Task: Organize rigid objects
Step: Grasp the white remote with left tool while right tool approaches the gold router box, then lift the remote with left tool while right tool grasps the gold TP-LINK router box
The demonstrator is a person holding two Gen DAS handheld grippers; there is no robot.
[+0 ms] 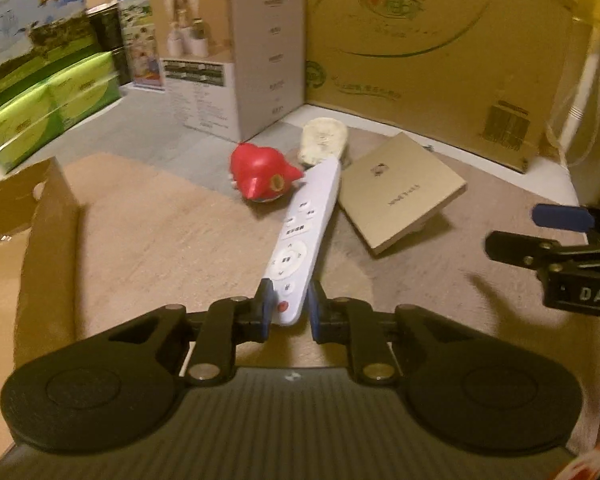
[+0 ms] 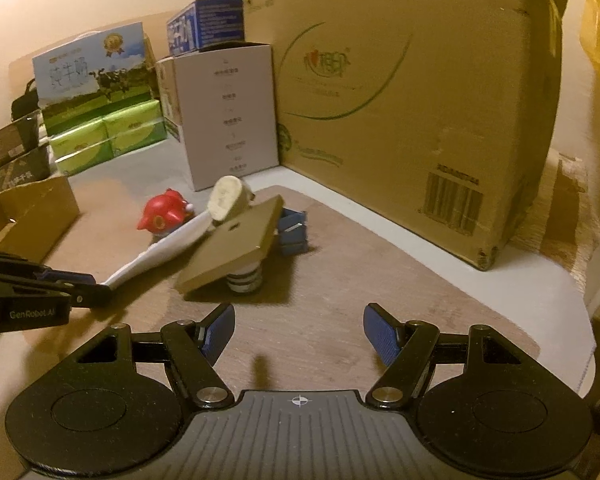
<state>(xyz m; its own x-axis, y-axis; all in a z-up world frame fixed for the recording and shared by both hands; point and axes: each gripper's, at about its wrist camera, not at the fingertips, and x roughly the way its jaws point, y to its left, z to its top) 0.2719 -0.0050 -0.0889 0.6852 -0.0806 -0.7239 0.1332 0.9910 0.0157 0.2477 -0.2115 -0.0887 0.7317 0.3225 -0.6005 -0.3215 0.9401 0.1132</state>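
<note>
A white remote lies slanted across the brown mat, and my left gripper is shut on its near end by the red button. The remote's far end rests against a red toy and a cream lump. To its right sits a flat gold box. In the right wrist view the gold box leans tilted on a small striped cylinder, with a blue block behind it. My right gripper hangs open and empty in front of the pile, to the right of the remote.
An open cardboard box stands at the left of the mat. A grey carton and a big brown carton wall the back. Green packs are stacked far left. The mat's edge runs along the right.
</note>
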